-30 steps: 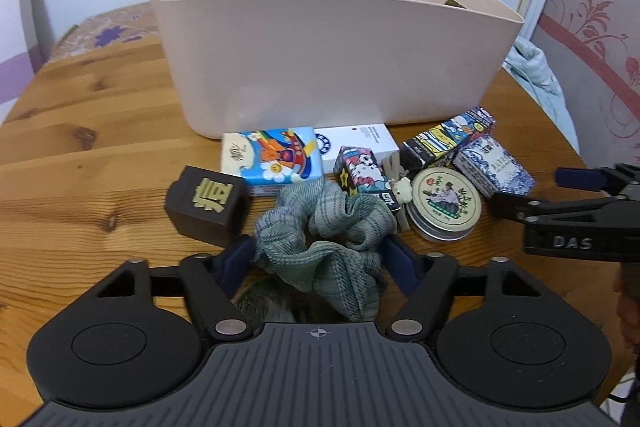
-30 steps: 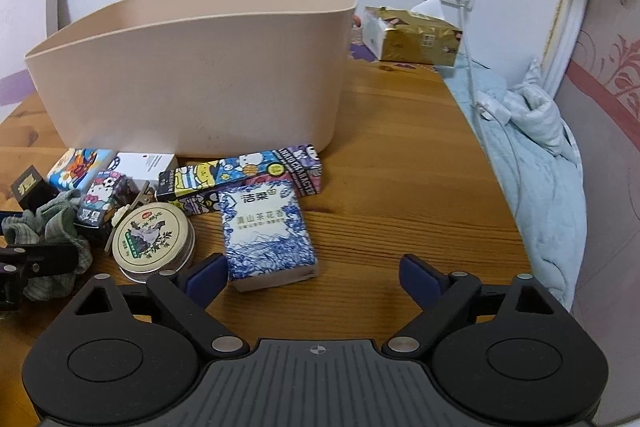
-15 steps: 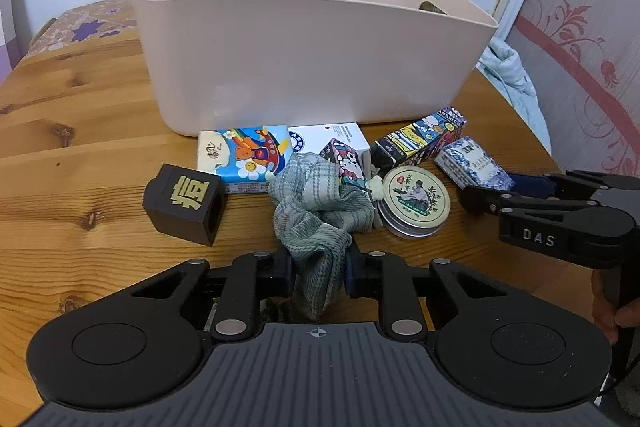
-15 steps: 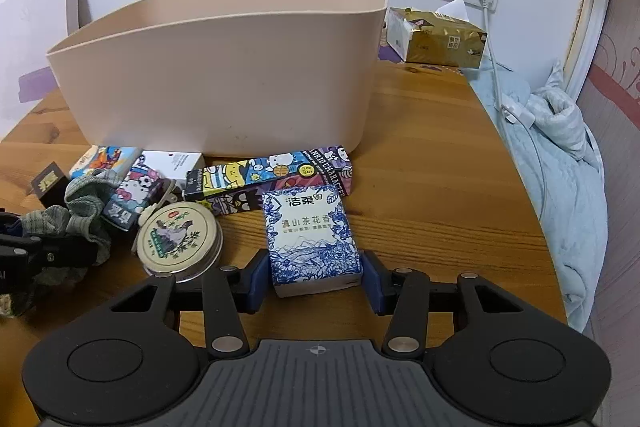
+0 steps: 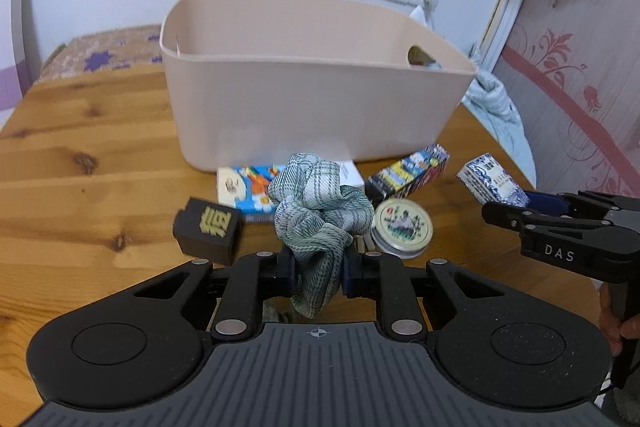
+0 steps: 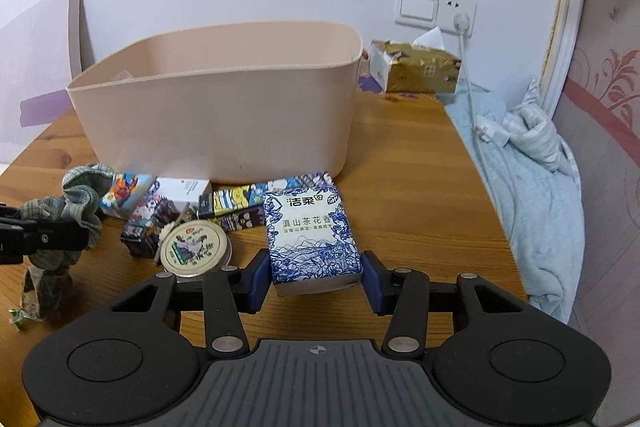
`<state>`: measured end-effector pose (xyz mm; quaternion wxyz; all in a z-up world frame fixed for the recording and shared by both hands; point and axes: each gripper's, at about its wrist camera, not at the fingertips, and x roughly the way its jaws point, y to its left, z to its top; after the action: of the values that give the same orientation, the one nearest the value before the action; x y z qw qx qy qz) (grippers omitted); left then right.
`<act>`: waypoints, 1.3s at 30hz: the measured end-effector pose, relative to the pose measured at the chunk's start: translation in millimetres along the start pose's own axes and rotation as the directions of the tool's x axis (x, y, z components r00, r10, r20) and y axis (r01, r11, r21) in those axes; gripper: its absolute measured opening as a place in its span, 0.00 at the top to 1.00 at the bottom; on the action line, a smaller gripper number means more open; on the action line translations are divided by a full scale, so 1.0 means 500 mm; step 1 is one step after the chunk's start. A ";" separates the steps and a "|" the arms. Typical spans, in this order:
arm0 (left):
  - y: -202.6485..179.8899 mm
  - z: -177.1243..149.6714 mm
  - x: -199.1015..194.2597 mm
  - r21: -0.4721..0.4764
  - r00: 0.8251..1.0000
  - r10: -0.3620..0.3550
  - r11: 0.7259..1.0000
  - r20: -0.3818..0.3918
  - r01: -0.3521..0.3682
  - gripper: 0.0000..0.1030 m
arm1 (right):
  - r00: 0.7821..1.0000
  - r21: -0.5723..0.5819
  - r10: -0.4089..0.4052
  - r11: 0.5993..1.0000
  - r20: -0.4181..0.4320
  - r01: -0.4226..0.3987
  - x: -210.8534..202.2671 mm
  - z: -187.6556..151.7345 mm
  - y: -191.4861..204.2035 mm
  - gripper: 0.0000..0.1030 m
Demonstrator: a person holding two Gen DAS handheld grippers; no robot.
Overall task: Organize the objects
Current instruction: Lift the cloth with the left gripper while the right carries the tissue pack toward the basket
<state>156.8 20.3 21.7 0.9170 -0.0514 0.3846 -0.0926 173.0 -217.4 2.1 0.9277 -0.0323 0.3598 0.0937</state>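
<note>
My left gripper (image 5: 318, 273) is shut on a green plaid scrunchie (image 5: 316, 211), held up off the wooden table (image 5: 80, 163). In the right wrist view my right gripper (image 6: 316, 277) is shut on a blue-and-white tissue pack (image 6: 312, 235), lifted clear of the table. The same pack (image 5: 490, 183) shows at the right gripper's tip in the left wrist view. A beige plastic bin (image 5: 312, 79) stands behind the objects; its inside is mostly hidden. The scrunchie (image 6: 76, 195) also appears at the left of the right wrist view.
On the table lie a black cube with a gold character (image 5: 208, 229), a round tin (image 5: 400, 227), a cartoon tissue pack (image 5: 248, 187), a white box (image 6: 184, 189), a small cartoon box (image 6: 146, 223) and a long cartoon box (image 6: 256, 197). A gold tissue box (image 6: 412, 71) and pale blue blanket (image 6: 528, 163) sit right.
Both grippers closed from open, the left on the scrunchie, the right on the blue-and-white tissue pack. Both then rose, lifting their objects off the table.
</note>
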 end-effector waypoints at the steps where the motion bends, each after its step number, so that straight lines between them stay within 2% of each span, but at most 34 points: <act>1: -0.001 0.005 -0.006 0.005 1.000 0.001 1.000 0.010 -0.001 0.81 | 1.000 0.000 -0.004 1.000 0.008 0.004 -0.007 0.003 0.000 0.56; 8: -0.006 0.048 -0.038 0.023 0.997 0.009 1.000 0.082 -0.011 0.81 | 0.996 0.011 -0.020 1.000 0.084 0.019 -0.056 0.033 -0.010 0.56; 20: -0.015 0.127 -0.064 0.040 0.982 0.018 0.999 0.187 -0.026 0.81 | 0.984 -0.006 -0.035 0.999 0.174 0.036 -0.090 0.082 -0.010 0.56; 33: -0.034 0.200 -0.038 0.087 0.975 0.013 0.996 0.223 -0.033 0.81 | 0.971 0.002 -0.045 0.999 0.236 0.046 -0.083 0.147 -0.019 0.56; 39: -0.046 0.231 0.002 0.130 0.969 0.049 0.988 0.241 -0.082 0.81 | 0.967 -0.002 -0.055 0.998 0.249 0.058 -0.067 0.187 -0.025 0.56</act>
<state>237.0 0.2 105.5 0.9603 0.0145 0.2664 -0.0820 213.0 -222.7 93.9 0.9677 -0.0346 0.2392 0.0722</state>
